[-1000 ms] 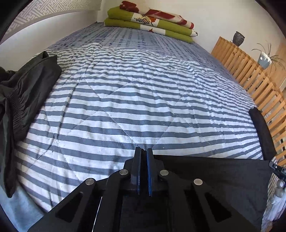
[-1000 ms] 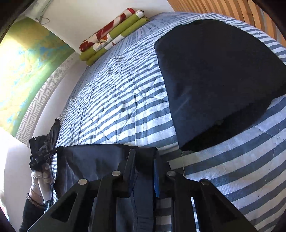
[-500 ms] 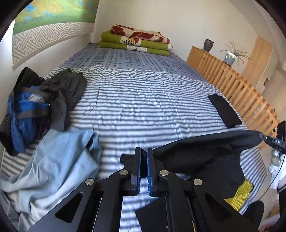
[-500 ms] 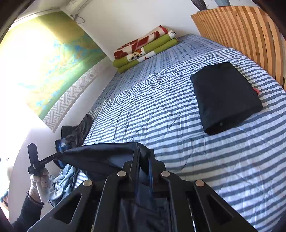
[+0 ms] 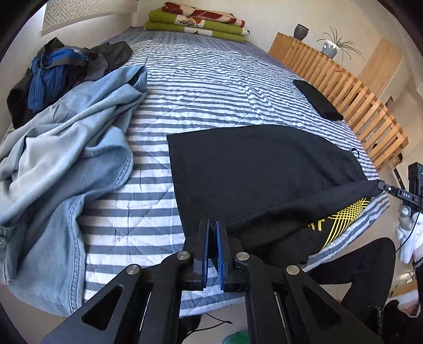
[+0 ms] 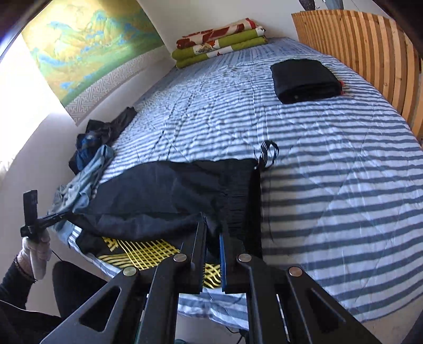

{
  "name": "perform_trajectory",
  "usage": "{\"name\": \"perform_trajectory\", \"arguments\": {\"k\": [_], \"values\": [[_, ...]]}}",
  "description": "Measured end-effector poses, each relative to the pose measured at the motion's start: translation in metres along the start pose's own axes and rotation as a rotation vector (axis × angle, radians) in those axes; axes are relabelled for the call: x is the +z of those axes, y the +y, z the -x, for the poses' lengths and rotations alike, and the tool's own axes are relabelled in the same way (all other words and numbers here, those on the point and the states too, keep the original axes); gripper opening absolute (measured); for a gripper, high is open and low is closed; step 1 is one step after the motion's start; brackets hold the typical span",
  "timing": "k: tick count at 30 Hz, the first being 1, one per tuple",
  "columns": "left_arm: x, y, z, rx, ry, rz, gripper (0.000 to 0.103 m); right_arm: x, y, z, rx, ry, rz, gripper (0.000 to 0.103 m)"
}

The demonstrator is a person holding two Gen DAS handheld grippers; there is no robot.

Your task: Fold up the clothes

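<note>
A black garment (image 5: 259, 169) with a yellow lattice print (image 5: 343, 214) lies spread near the striped bed's front edge. My left gripper (image 5: 212, 225) is shut on the garment's near hem at one corner. My right gripper (image 6: 212, 227) is shut on the hem at the other corner; the black garment (image 6: 171, 190) and its yellow print (image 6: 142, 250) lie in front of it. The hem is stretched between the two grippers and lifted a little over the print. In each wrist view the other gripper shows at the frame's edge, held by a gloved hand (image 6: 35, 254).
A crumpled light blue denim shirt (image 5: 66, 148) and a dark pile of clothes (image 5: 60, 68) lie at the bed's left side. A folded black garment (image 6: 304, 79) sits near the wooden slatted rail (image 5: 343, 87). Folded green and red blankets (image 5: 195, 22) lie at the far end.
Both grippers have pulled back and come down toward the bed's front edge, carrying the black garment, which now lies spread flat on the quilt with its hem stretched between them.
</note>
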State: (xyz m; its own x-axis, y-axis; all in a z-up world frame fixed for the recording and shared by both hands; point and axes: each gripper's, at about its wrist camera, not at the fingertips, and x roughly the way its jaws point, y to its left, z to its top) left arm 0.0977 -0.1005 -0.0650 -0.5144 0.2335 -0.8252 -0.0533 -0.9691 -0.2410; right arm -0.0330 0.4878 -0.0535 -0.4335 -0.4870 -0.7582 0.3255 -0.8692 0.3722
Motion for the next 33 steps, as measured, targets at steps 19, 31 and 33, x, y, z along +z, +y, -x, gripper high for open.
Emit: {"name": "perform_trajectory", "arguments": {"k": [19,31,33], "values": [[-0.005,-0.045,0.031,-0.106,0.048,-0.175,0.023,-0.033,-0.015,0.041,0.005,0.029,-0.025,0.025],[-0.011,-0.077,-0.050,-0.137,0.214,-0.191,0.027,-0.030,0.026,-0.033,-0.157,0.202,0.108,0.025],[-0.003,-0.067,-0.036,-0.137,0.165,-0.164,0.027,-0.030,0.019,-0.049,-0.215,0.239,0.111,0.020]]}}
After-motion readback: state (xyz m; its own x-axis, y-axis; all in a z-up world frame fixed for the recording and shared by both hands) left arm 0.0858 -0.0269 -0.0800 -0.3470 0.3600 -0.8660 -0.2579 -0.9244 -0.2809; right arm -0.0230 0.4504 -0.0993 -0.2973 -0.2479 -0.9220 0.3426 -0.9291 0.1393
